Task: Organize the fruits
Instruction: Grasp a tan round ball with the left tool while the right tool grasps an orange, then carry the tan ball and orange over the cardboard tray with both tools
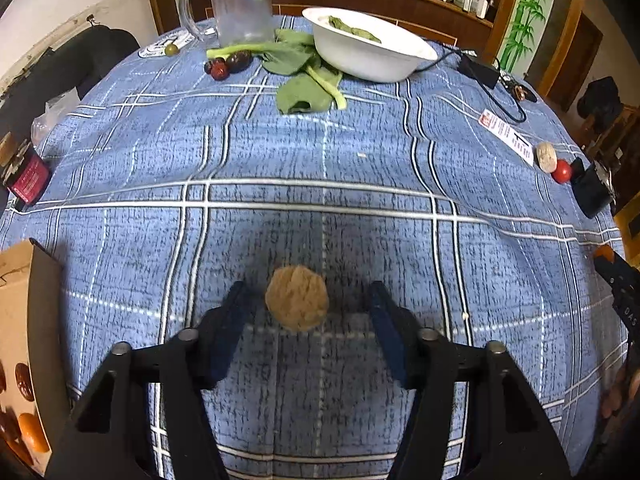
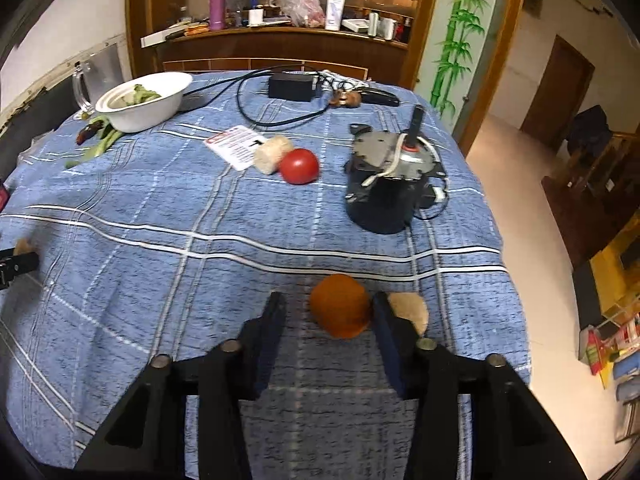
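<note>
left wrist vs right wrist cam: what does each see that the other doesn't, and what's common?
Left wrist only: the left claw open around a walnut, a dark jar at the left edge, a cardboard box.
Right wrist only: the right claw open around an orange fruit, with a tan item beside it.
Both: white bowl, red tomato, blue plaid tablecloth.

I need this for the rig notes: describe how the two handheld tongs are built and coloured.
Both look alike. The left tongs have a matte black angular frame with triangular cut-outs, round grey pin heads at the joints, and two flat fingers faced with dark blue pads. The right tongs show the same black frame, grey pins and blue-padded fingers. No cables, sleeves or hands show.
</note>
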The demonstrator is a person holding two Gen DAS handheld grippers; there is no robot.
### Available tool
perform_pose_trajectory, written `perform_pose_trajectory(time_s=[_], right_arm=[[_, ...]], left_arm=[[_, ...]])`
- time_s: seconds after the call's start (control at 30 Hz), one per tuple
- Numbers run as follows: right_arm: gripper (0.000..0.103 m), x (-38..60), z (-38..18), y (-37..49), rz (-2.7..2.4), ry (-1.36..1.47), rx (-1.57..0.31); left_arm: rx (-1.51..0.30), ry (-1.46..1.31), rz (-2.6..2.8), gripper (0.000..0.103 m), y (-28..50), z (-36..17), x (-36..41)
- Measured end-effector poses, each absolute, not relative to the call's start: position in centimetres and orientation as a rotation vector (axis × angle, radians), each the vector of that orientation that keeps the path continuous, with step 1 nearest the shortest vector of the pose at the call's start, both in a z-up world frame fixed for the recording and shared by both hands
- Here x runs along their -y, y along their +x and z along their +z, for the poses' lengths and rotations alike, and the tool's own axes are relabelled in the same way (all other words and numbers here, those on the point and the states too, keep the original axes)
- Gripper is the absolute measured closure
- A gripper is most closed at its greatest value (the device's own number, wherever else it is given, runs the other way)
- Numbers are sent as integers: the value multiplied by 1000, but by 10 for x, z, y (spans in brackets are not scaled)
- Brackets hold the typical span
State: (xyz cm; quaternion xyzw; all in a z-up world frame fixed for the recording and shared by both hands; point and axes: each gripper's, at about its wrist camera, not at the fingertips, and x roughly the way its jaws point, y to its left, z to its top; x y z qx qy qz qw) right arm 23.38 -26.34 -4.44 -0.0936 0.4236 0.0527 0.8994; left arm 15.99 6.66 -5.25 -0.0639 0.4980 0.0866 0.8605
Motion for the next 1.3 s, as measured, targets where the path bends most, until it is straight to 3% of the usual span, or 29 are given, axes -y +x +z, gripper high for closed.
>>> perform_pose_trajectory(time_s=[0.03,0.07,0.47,1.3], right_arm=[[72,266,-43,234,118,-177,-879],[72,269,-41,233,137,-146,-882],[73,210,-16,178,402,-39,-853],[73,66,-15,89,735,-119,-882]], left_arm=[[-1040,-134,185,76,159,-51,-69],[-1043,-149,176,77,158,-49,-71],[-995,-200,191,77,104,-27,-87],[-902,-212,368,77,-4,0,-130]])
